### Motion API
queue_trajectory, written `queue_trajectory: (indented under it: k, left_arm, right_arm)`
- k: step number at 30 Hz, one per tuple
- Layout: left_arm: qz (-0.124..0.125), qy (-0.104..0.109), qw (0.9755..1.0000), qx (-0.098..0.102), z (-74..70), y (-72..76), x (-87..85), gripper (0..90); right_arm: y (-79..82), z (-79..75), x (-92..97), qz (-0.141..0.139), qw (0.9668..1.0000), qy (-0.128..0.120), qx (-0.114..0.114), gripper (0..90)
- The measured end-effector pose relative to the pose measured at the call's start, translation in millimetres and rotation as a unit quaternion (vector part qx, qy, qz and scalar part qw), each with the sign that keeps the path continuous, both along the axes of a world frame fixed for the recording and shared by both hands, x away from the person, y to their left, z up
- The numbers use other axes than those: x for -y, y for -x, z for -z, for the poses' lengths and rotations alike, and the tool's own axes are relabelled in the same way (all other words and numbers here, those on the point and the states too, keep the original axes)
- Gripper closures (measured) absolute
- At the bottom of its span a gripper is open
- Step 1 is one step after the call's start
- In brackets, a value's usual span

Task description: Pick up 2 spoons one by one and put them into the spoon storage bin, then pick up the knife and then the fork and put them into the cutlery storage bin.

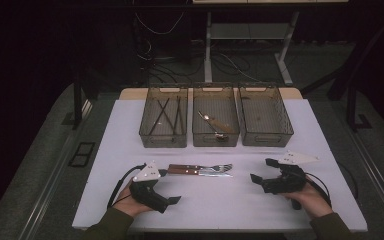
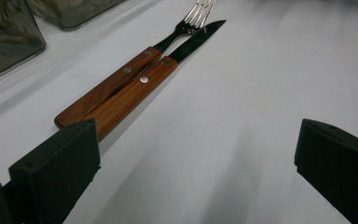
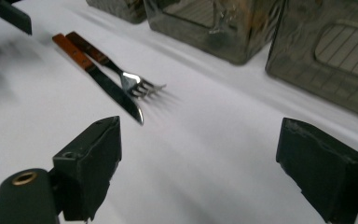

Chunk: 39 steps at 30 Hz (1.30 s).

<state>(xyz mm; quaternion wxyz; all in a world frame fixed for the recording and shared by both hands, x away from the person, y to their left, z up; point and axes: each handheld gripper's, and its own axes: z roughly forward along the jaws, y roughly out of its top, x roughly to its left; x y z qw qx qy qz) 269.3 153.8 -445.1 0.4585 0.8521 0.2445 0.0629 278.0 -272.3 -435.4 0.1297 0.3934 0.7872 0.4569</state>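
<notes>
Your wood-handled knife (image 1: 190,172) and fork (image 1: 200,168) lie unsorted near the smoky plastic bins (image 1: 265,116); left gripper (image 1: 172,201) and right gripper (image 1: 260,170) both gape wide, empty.

Wood-handled knife (image 1: 200,173) and fork (image 1: 202,168) lie flat, touching side by side.

My high view sits above the near edge of the table (image 1: 130,120), facing forward and down, far enough back to take in all three bins and the floor behind. My left gripper view rides low, close over the tabletop, looking along the knife (image 2: 135,86) and fork (image 2: 121,77) from the handle end. My right gripper view, equally low, faces the same pair tips-first, so all three views share them.
</notes>
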Motion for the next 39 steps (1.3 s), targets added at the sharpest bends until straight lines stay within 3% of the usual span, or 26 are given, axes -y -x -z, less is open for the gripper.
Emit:
queue_trajectory:
  k: [11,24,30,35,39]
  left_arm:
    - [-0.001,0.000,1.0000,0.004,-1.0,-0.2,-0.9,0.0]
    - [-0.008,-0.005,0.9999,0.005,-5.9,-2.8,-0.7,4.1]
    - [-0.026,-0.005,0.9995,0.016,-13.6,-10.2,3.6,18.9]
    - [-0.036,-0.008,0.9990,0.024,-19.9,-22.3,7.9,44.0]
    - [-0.044,-0.014,0.9988,0.018,-20.4,-34.3,11.0,59.8]
  right_arm:
    - [17.9,11.8,11.5,-0.013,0.9997,0.019,-0.006,14.2]
    - [20.4,10.3,13.5,-0.010,0.9998,0.018,-0.002,14.2]
    - [21.4,8.1,15.1,-0.006,0.9999,0.014,-0.001,14.2]
    - [21.1,7.2,14.5,-0.007,0.9999,0.012,0.002,14.2]
    - [21.0,7.3,15.1,-0.007,0.9999,0.011,0.001,14.2]
